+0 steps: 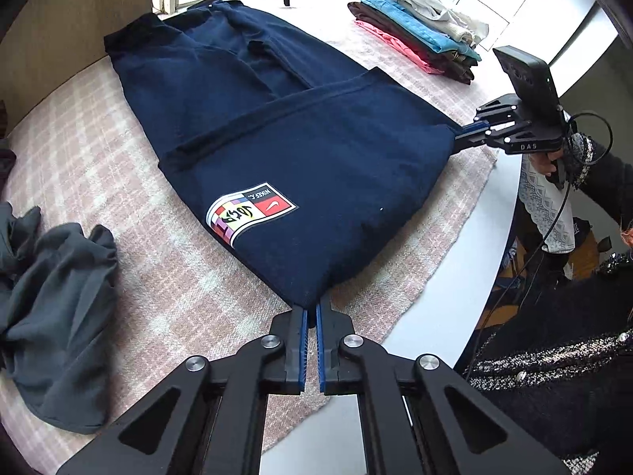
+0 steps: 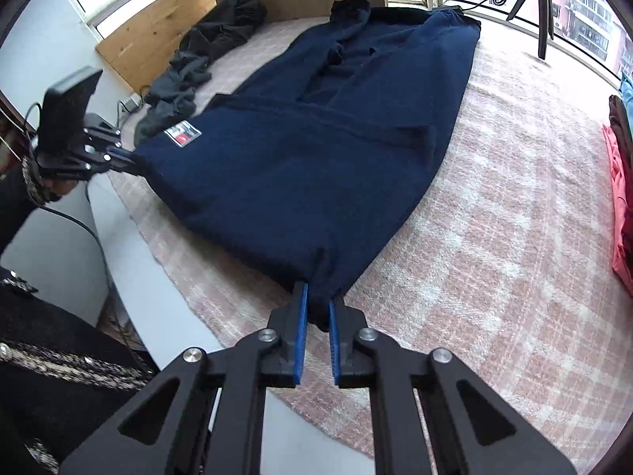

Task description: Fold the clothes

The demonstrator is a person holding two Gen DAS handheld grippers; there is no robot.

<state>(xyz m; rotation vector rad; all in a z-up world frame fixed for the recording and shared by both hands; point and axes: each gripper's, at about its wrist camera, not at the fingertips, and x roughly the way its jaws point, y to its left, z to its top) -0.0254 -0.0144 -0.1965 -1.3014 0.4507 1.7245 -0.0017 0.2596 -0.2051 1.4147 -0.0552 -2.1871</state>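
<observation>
Here, navy garment (image 1: 300, 150) between tool (image 1: 311, 308) tips.

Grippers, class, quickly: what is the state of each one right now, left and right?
Left gripper: closed on a near corner of the navy garment.
Right gripper: closed on the garment's other near corner.

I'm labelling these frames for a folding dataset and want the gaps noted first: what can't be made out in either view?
- Right wrist view: the stack of folded clothes is cut off by the right edge; only red and brown edges show.
- Both views: the navy blue shirt's underside and lower layers are hidden by its own folds.
- Right wrist view: the shirt's colourful crest patch is too small to read.
- Left wrist view: the crumpled grey garment is bunched, type unclear.
</observation>
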